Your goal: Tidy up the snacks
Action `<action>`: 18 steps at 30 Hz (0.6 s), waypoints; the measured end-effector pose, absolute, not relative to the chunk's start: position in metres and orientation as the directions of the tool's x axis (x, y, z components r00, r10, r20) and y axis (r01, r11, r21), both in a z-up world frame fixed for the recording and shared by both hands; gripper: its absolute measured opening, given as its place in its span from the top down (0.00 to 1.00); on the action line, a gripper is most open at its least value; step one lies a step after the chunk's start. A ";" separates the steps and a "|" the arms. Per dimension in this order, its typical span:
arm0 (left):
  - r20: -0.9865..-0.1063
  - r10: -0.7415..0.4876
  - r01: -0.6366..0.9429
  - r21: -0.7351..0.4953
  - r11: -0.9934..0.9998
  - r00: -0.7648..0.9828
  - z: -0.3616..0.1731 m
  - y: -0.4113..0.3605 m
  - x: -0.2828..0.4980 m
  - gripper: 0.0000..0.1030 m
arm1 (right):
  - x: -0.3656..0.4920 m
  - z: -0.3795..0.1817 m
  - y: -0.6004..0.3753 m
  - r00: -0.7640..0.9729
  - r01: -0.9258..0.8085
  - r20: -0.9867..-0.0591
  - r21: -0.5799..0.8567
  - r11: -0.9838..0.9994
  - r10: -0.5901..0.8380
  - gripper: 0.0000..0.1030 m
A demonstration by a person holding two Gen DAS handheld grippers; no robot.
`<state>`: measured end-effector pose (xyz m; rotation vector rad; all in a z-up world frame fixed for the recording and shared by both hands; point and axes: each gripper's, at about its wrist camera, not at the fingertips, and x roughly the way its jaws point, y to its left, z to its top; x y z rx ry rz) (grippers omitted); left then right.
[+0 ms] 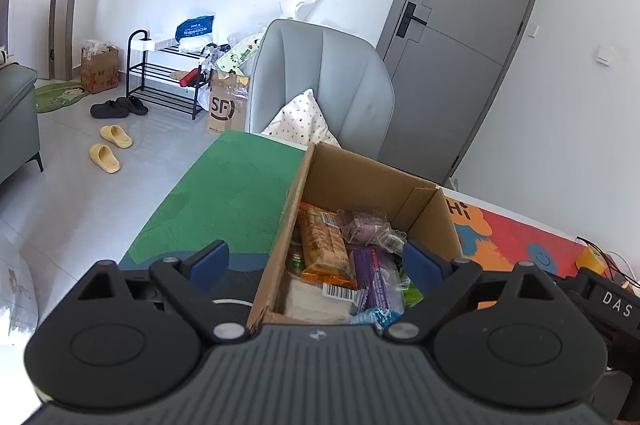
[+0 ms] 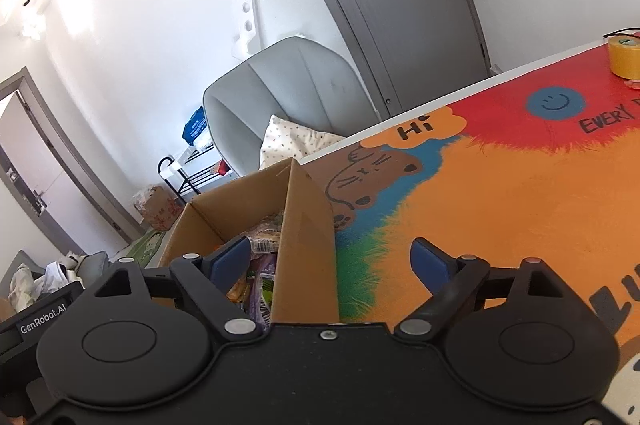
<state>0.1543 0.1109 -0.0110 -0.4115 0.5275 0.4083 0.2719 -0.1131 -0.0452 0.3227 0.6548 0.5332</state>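
An open cardboard box (image 1: 360,181) stands on the table with several snack packs inside: an orange packet (image 1: 324,249), a purple packet (image 1: 376,277), a clear pack (image 1: 364,225) and a white packet (image 1: 316,301). My left gripper (image 1: 316,259) is open and straddles the box's left wall, one finger over the mat and the other inside above the snacks. My right gripper (image 2: 330,255) is open too and straddles the right wall of the box (image 2: 308,225), its left finger over the snacks (image 2: 264,241). Neither gripper holds anything.
A colourful cartoon mat (image 2: 500,205) covers the table, green (image 1: 232,193) on the left side. A yellow tape roll (image 2: 624,57) stands at the far right. Behind the table are a grey chair (image 1: 320,77) with a pillow (image 1: 300,117) and a grey door (image 1: 460,25).
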 end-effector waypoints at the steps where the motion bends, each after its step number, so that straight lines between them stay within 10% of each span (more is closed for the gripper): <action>1: -0.555 0.266 -0.472 -0.269 0.839 0.788 -0.012 0.107 0.152 0.08 | 0.269 -0.044 -0.116 0.673 -0.361 -0.486 0.442 0.821 0.558 0.11; 18: -0.583 0.245 -0.419 -0.184 0.889 0.775 -0.005 0.055 0.116 0.01 | 0.215 -0.034 -0.170 0.708 -0.367 -0.473 0.388 0.846 0.524 0.00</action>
